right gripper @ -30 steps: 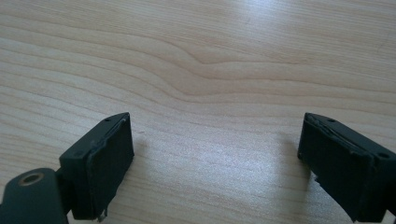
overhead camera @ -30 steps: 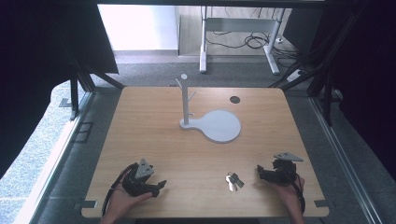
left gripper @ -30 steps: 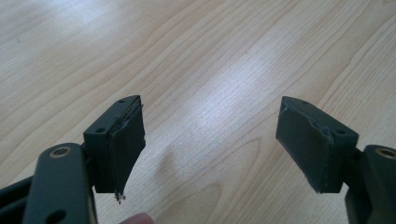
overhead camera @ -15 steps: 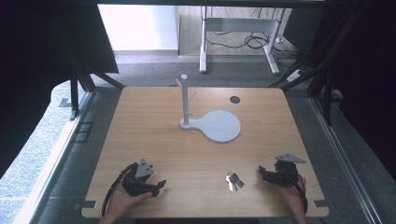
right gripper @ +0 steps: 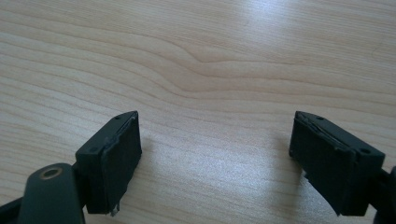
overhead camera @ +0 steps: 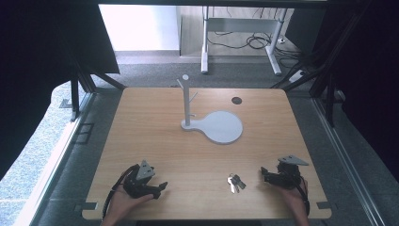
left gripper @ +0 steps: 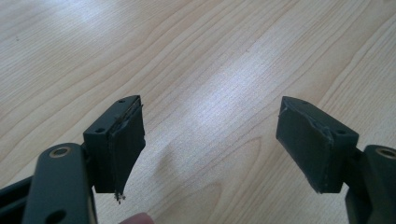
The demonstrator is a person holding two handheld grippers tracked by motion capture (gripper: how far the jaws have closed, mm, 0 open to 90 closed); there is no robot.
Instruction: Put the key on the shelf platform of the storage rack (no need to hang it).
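A small bunch of keys (overhead camera: 235, 182) lies on the wooden table (overhead camera: 155, 141) near its front edge, right of centre. My right gripper (overhead camera: 264, 175) rests on the table just right of the keys, pointing left at them, open with nothing between its jaws (right gripper: 215, 158). At the front left, my left gripper (overhead camera: 161, 187) lies on the table pointing right, also open and empty (left gripper: 210, 144). A white stand (overhead camera: 187, 101) with short pegs rises from a round white base (overhead camera: 221, 127) in the middle of the table.
A small dark round spot (overhead camera: 236, 100) marks the table at the back right. Black frame posts and dark curtains flank both sides. Beyond the far edge stand desk legs (overhead camera: 204, 42) with cables on the floor.
My right gripper has shifted slightly forward and down toward the front edge. The left gripper and the keys have not moved.
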